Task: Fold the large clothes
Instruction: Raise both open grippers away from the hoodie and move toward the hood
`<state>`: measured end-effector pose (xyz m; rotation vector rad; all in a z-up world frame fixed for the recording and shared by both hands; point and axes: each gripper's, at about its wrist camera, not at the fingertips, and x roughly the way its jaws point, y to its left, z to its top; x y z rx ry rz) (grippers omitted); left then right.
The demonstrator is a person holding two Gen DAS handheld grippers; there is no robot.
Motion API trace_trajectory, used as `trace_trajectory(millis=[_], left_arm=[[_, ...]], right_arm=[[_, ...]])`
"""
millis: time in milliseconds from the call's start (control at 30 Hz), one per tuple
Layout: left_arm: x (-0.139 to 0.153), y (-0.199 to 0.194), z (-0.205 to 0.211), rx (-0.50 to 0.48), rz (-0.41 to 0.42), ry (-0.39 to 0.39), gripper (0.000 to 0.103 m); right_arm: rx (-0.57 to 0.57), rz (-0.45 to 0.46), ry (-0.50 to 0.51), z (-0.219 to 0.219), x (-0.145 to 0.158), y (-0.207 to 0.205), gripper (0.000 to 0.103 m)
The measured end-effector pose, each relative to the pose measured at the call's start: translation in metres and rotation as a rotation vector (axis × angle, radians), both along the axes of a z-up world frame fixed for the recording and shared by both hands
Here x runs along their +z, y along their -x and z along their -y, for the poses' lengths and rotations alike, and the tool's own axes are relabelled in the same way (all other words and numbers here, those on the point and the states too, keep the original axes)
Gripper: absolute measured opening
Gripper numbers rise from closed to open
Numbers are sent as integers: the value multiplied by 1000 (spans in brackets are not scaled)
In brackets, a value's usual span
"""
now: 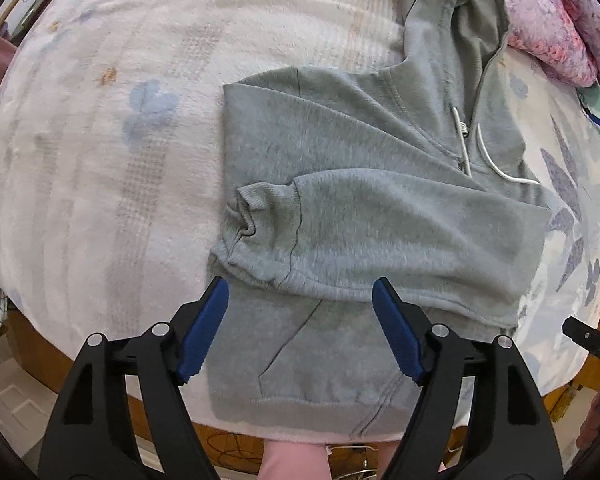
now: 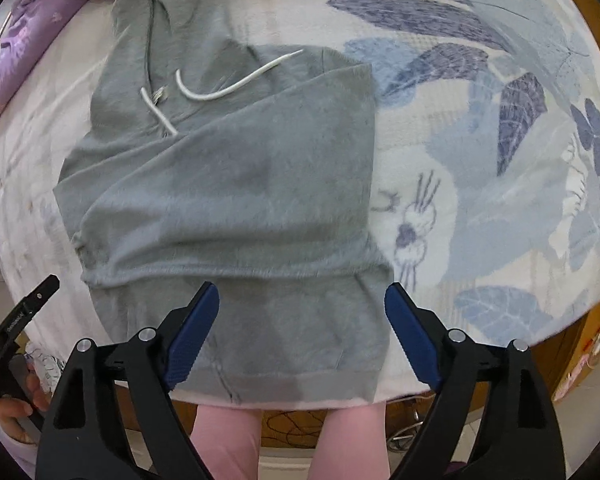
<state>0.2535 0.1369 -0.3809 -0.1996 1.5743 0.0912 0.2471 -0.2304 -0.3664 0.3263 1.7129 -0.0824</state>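
1. Blue-padded and spread wide, our left gripper (image 1: 300,292) hangs above the grey hoodie (image 1: 360,200) with nothing between its jaws.
2. Our right gripper (image 2: 302,298) is likewise parted and empty, pointing down over the hoodie's lower half.
3. We see the hoodie lying flat on the floral blanket (image 2: 480,160), near the bed's edge, its zip front facing up.
4. One sleeve (image 1: 380,232) is folded across the body, its ribbed cuff (image 1: 260,208) resting near the opposite side.
5. White drawstrings (image 2: 228,84) curl below the hood (image 1: 460,12).
6. Beyond the hood, a pink-purple quilt (image 1: 560,32) is bunched up.
7. Below the bed edge we see pink trouser legs (image 2: 228,436).
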Motion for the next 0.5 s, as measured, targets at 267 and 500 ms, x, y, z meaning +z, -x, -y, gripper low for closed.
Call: trace_trajectory(millis=[267,500], left_arm=[[7,4,5,-103,4,21,75],[54,4,8,-156,65,44,75]], right_arm=[[-30,65,-15,-37,46,22,82],[-52,122,-11,-63,99,39,82]])
